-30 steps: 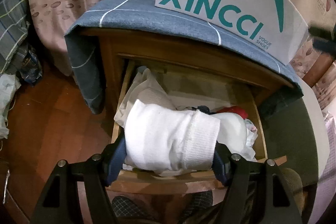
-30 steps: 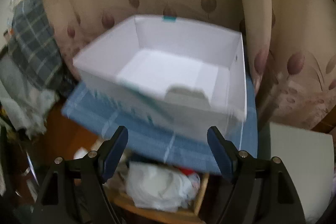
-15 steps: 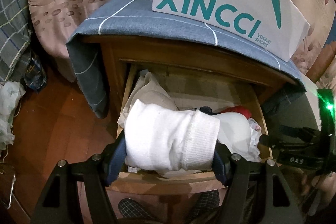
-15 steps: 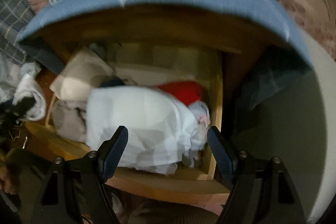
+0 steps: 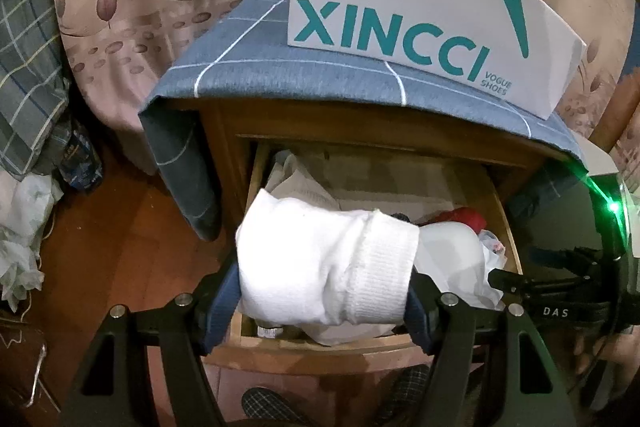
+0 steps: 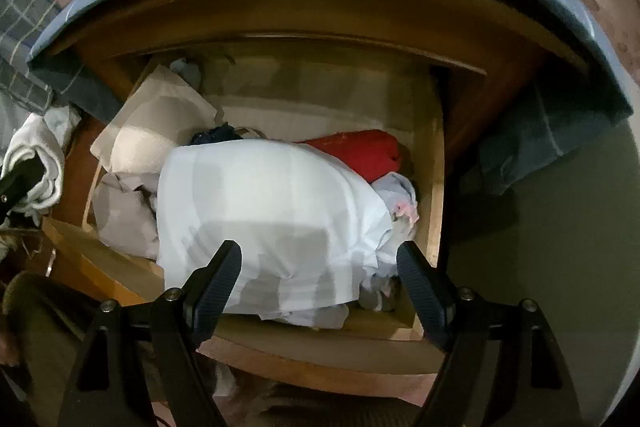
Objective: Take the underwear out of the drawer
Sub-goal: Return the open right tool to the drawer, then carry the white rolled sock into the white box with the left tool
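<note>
Left gripper (image 5: 326, 291) clamps our ribbed white roll (image 5: 326, 267) above wooden drawer (image 6: 434, 187) | right gripper (image 6: 320, 267) — spread wide over smooth white cloth (image 6: 272, 211) inside

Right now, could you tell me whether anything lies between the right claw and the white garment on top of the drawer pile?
Nothing visible does. The right claw hangs open directly over the white garment, which tops the pile in the open drawer. The red item lies behind it. The left claw, shut on a white bundle, stays off to the side.
</note>
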Tool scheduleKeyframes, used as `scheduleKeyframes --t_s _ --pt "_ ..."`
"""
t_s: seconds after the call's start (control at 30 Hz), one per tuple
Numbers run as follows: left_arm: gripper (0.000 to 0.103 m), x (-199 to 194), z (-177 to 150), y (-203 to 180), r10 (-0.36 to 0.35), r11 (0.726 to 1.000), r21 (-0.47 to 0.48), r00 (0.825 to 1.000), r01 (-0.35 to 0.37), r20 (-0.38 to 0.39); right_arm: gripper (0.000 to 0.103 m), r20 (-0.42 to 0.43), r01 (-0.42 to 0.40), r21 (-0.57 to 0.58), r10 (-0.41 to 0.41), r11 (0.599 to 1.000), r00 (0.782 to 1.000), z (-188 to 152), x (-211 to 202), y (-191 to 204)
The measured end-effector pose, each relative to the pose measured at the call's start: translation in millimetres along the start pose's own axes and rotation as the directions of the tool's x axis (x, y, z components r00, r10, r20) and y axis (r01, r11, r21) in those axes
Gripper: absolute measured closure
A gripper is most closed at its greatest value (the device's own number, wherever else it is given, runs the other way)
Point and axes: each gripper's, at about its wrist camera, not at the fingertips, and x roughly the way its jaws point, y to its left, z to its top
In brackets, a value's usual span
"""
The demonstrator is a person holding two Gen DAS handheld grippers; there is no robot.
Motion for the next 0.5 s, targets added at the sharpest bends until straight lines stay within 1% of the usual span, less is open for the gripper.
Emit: scheduleKeyframes --t_s 0.1,0.27,0.4,0.5 --pt "0.031 -4.9 4.0 -2.8 0.001 1.000 0.011 1.000 -0.001 0.006 0.026 -0.010 0.001 0.004 -0.001 1.000 1.000 0.7 2.2 -1.1" --pt "0.031 -28.1 18.7 -6.7 -0.007 0.999 0.039 0.999 0.006 0.048 0.026 -0.016 0.003 -0.015 -0.003 1.000 1.000 1.8 3.0 3.1" --pt "0.031 -56.0 42.2 -8.5 -0.014 0.997 0.073 0.996 0.007 0.090 0.026 -0.023 -0.008 -0.011 0.008 1.000 1.000 1.2 3.2 1.5" --pt "0.031 -85.2 68.8 -12.1 -0.024 0.994 0.110 0.990 0.008 0.142 0.026 -0.016 -0.013 -0.007 0.012 1.000 1.000 0.8 2.8 0.5"
